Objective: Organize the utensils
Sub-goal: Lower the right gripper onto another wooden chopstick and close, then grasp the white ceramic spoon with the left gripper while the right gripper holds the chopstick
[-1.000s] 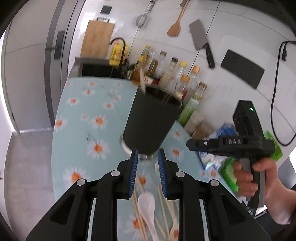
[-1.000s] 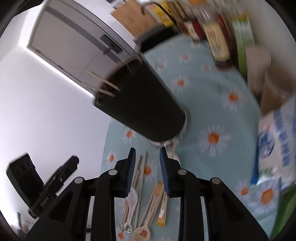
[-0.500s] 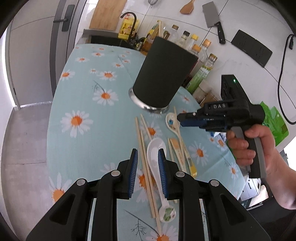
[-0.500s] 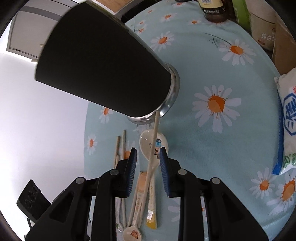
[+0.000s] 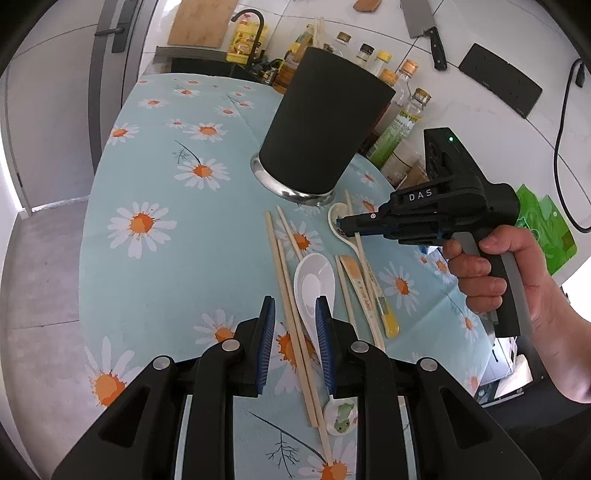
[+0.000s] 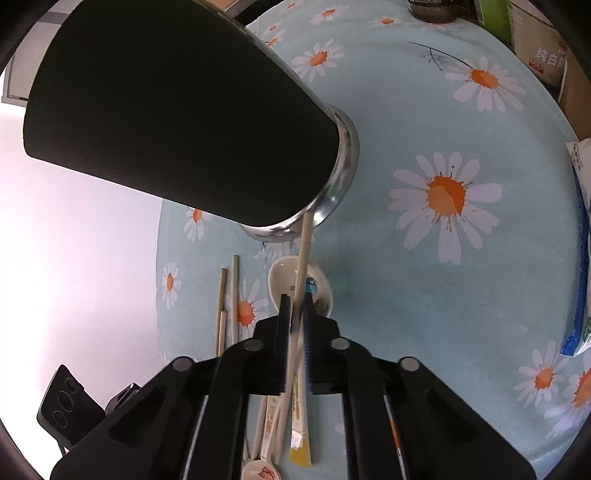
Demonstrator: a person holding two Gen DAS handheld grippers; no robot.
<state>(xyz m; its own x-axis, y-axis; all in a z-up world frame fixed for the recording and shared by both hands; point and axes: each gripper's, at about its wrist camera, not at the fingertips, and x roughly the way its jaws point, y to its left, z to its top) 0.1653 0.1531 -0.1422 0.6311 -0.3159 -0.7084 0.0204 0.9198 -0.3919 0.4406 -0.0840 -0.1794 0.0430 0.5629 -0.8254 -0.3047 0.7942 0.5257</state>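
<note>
Right gripper (image 6: 295, 306) fingers pinch 1 chopstick (image 6: 303, 251) beside black holder (image 5: 321, 125); left gripper (image 5: 295, 314) gapes.

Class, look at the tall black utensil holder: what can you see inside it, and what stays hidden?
Chopstick tips poke above the black utensil holder behind its rim. Its opaque wall covers the interior, so any other contents cannot be seen.

The right gripper (image 6: 296, 301) has its jaws pressed onto a chopstick (image 6: 303, 251), whose far end touches the metal base of the black holder (image 6: 177, 122). Beneath the chopstick, just below the holder, lies a white spoon (image 6: 284, 273). Left of the spoon lie more chopsticks (image 6: 227, 295) on the daisy cloth (image 6: 443, 258).
</note>
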